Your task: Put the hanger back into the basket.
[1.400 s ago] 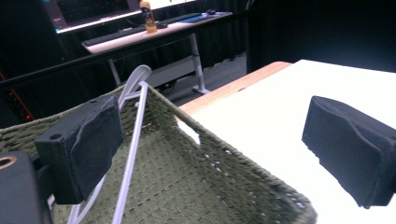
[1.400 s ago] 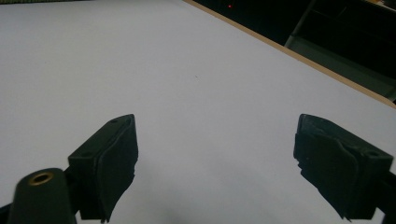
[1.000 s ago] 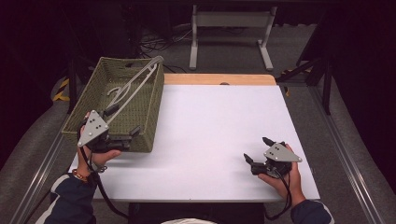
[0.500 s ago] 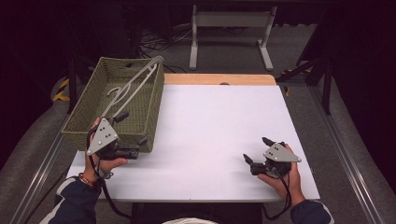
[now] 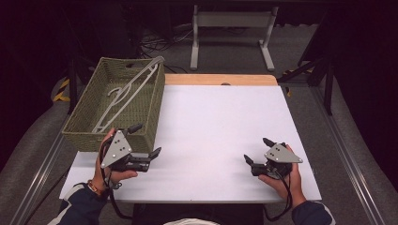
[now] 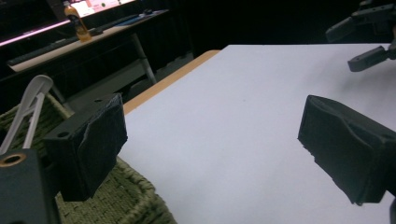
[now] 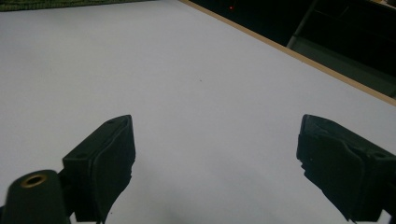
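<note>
- The desk [image 5: 220, 136] fills the middle of the high view, its white top bare between the two hands.
- The woven basket [image 5: 89, 133] sits at the upper left of the high view, on the desk's left edge; its weave also fills the lower left corner of the left tool's own view.
- The white hanger [image 5: 124, 96] lies slanted inside the basket, its upper end resting on the far right rim. Nothing grips it.
- The left tool [image 5: 145, 140] is at the lower left of the high view, just in front of the basket's near right corner. A second ago it hovered higher, over the basket's near rim; it has since dropped and swung right, onto the desk side. Its jaws are spread wide, with nothing between them.
- The right tool [image 5: 257, 151] rests at the lower right of the high view, unmoved over the last second, released and empty.
- Judgement: the left hand seems to have backed off from the basket, so the hanger remains to be picked up.
</note>
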